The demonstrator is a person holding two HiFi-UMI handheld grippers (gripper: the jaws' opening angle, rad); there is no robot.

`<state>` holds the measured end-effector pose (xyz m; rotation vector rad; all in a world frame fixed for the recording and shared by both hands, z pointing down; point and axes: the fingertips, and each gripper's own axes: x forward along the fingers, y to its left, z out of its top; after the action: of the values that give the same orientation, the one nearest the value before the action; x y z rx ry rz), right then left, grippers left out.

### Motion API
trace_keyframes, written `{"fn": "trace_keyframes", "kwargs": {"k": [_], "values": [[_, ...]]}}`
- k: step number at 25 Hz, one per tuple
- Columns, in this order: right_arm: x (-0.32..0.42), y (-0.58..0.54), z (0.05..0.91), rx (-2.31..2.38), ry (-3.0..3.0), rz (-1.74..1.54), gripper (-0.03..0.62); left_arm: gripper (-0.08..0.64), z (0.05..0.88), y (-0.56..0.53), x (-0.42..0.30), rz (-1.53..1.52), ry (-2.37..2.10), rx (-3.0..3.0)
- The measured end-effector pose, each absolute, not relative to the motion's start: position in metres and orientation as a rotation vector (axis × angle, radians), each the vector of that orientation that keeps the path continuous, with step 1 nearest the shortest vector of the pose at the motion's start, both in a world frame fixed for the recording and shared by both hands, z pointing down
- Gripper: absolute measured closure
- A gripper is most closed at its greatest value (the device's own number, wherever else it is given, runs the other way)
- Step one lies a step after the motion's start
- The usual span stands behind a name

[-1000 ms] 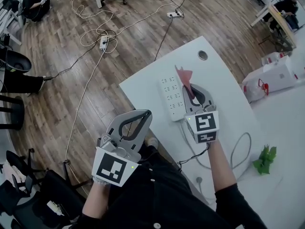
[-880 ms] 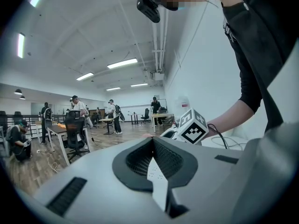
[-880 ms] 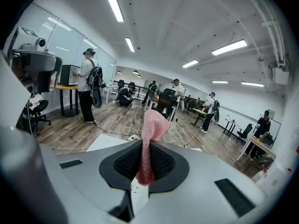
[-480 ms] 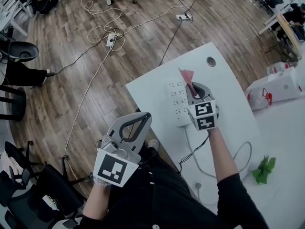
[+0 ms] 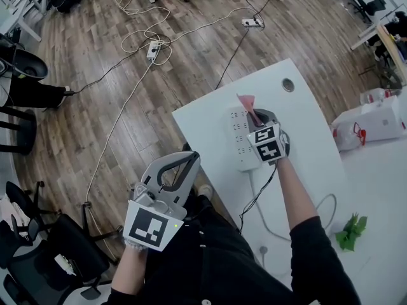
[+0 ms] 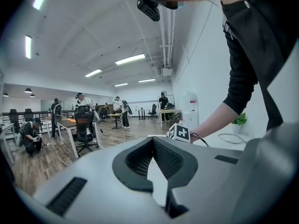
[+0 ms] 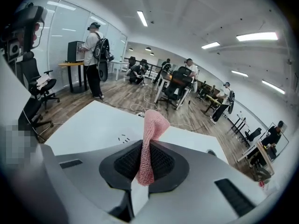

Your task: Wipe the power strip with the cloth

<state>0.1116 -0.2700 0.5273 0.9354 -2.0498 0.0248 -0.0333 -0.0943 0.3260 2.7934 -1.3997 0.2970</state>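
Note:
A white power strip lies on the white table near its left edge. My right gripper hangs over the strip's right side, shut on a pink cloth that sticks up beyond the fingertips. In the right gripper view the cloth is pinched between the jaws of that gripper, with socket slots showing below. My left gripper is held off the table above my lap. It is shut with nothing in it, as the left gripper view also shows.
The strip's cable runs back toward me across the table. A green plant sprig and a white bag sit at the right. A round grommet hole is at the far table end. Cables and another strip lie on the wooden floor.
My right gripper has moved forward along the power strip with the pink cloth in it. The left gripper has stayed where it was, shut.

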Motion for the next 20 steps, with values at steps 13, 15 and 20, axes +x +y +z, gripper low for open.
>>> {"fn": "trace_keyframes", "kwargs": {"k": [13,15,20], "values": [[0.109,-0.271,0.559,0.830,-1.998,0.050,0.538,0.546,0.330,-0.095,-0.040,0.317,-1.419,2.770],[0.110,-0.270,0.559,0.826,-2.001,0.056,0.538,0.546,0.330,-0.095,-0.038,0.317,-1.408,2.770],[0.113,-0.264,0.557,0.828,-2.017,0.088,0.538,0.546,0.328,-0.095,-0.032,0.315,-1.390,2.787]]}}
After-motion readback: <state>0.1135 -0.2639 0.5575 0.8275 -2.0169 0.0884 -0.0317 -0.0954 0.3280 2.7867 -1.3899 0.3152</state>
